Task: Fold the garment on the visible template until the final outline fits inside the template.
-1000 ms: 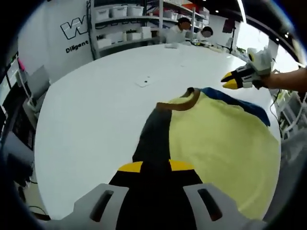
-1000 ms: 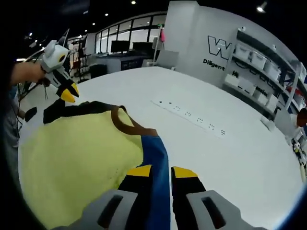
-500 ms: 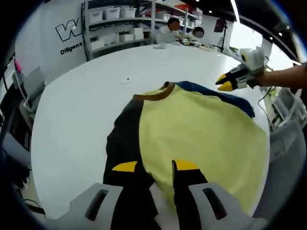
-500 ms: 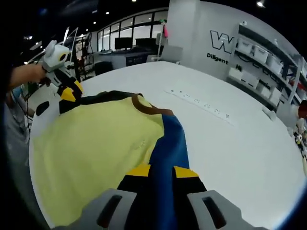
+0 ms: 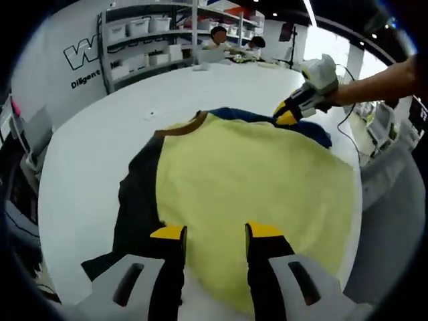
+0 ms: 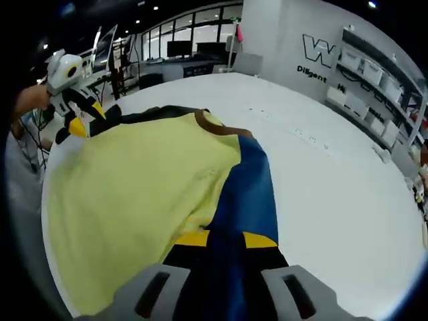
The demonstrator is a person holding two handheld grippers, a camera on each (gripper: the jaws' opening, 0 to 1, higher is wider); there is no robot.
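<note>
The shirt [image 5: 247, 174] lay spread on the white table [image 5: 87, 147]. The right gripper [image 6: 227, 239] pinched its blue sleeve [image 6: 247, 194] — jaws closed on cloth. The left gripper [image 5: 215, 232] stood open over the yellow front.

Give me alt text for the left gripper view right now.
A yellow shirt with a brown collar and a black sleeve lies on a white table. The left gripper is open over its near edge; the right gripper meets the far blue sleeve.

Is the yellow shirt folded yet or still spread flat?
Spread. The shirt lies open on the white table, blue sleeve extended, no fold visible.
</note>
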